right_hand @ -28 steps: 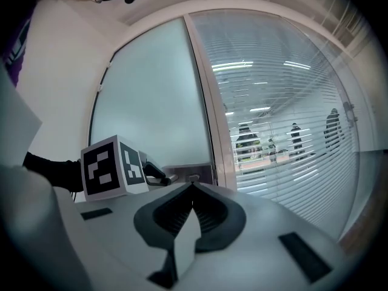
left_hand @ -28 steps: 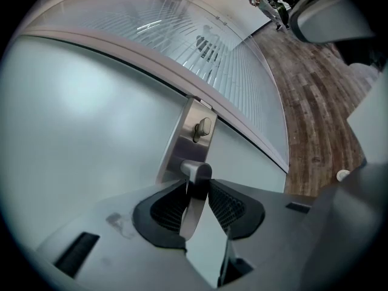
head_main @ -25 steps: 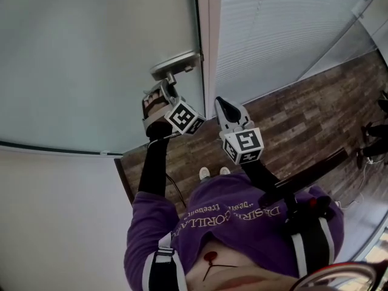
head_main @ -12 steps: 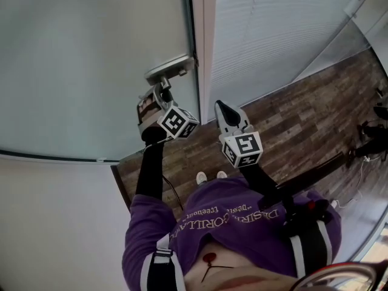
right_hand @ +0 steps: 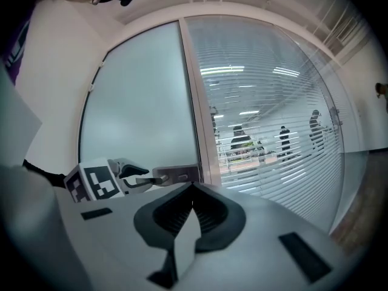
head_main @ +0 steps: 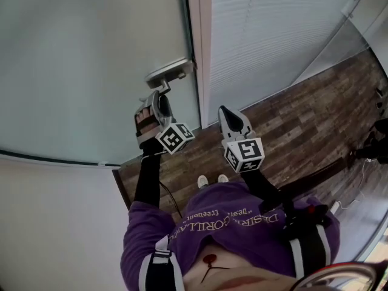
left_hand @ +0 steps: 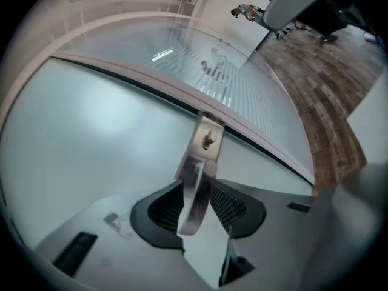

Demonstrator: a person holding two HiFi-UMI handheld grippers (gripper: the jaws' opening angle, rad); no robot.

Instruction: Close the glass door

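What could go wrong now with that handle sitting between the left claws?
The left gripper has just been opening its jaws, loose around the silver metal lever handle; withdrawing crookedly might snag it and tug the frosted glass door open. Whether the door has latched against the white frame cannot be seen, so it may drift.

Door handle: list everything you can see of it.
The brushed silver metal lever handle projects from a rectangular metal plate with a small knob. The plate is mounted at the frosted glass door's edge, beside the white frame. Its free end lies between the left gripper's jaws, which have just been opening and look clear of it. Nothing else touches it.
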